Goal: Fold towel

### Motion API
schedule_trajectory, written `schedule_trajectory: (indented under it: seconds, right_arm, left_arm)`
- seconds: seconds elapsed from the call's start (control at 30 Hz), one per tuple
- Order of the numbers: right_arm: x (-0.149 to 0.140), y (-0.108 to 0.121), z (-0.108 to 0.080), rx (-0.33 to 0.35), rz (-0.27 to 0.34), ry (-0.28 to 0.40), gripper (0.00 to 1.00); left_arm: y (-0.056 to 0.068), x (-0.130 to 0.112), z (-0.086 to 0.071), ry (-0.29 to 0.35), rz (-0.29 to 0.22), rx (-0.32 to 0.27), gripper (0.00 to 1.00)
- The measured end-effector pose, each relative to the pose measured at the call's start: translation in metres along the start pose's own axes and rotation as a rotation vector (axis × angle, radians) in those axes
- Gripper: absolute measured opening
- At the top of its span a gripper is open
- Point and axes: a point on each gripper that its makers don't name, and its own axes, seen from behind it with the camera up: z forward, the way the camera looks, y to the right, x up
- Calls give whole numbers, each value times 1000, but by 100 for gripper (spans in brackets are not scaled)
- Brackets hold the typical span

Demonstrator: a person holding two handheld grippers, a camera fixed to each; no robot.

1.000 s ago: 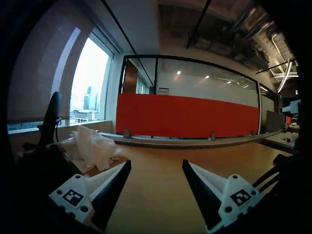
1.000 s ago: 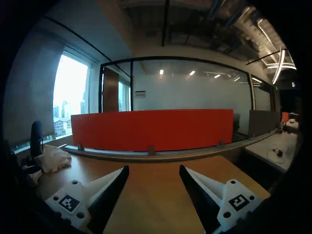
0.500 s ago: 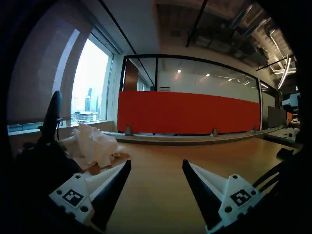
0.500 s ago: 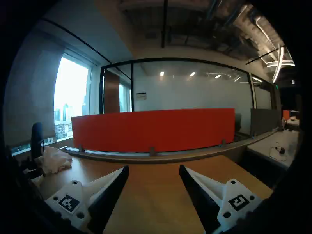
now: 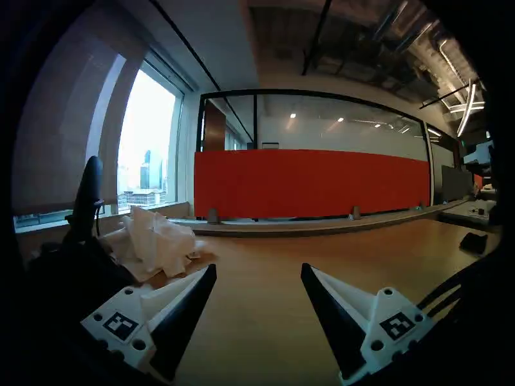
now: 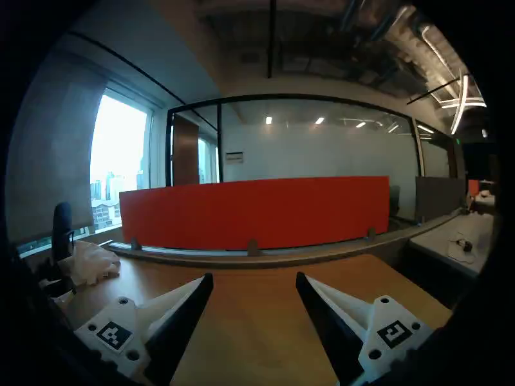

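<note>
Light wooden desk [image 5: 270, 270] is stretching out wide here, and a white towel [image 5: 154, 244] is lying on its far left side in a crumpled heap. A small dark thing [image 5: 474, 242] is sitting near the right edge, can't tell what. A red divider panel [image 5: 309, 183] is standing along the back edge.

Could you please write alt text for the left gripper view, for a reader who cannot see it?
A crumpled white cloth towel lies unfolded on a brown wooden table, ahead of the open, empty left gripper, toward the picture's left. Beyond the table are a long red divider panel and, at left, a bright window.
</note>
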Motion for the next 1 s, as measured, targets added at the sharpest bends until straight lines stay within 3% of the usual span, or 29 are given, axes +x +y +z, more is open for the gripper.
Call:
schedule_trajectory:
  seconds: [0.47,0.67,1.0]
  right_arm:
    - [1,7,-3,-5,4,19,100]
    - [15,19,-8,-36,-1,79,100]
    - [7,35,-17,-57,8,99,100]
  left_arm:
    - [0,-1,-2,1,5,3,98]
    - [0,-1,-2,1,5,3,98]
    - [0,-2,-1,1,5,4,98]
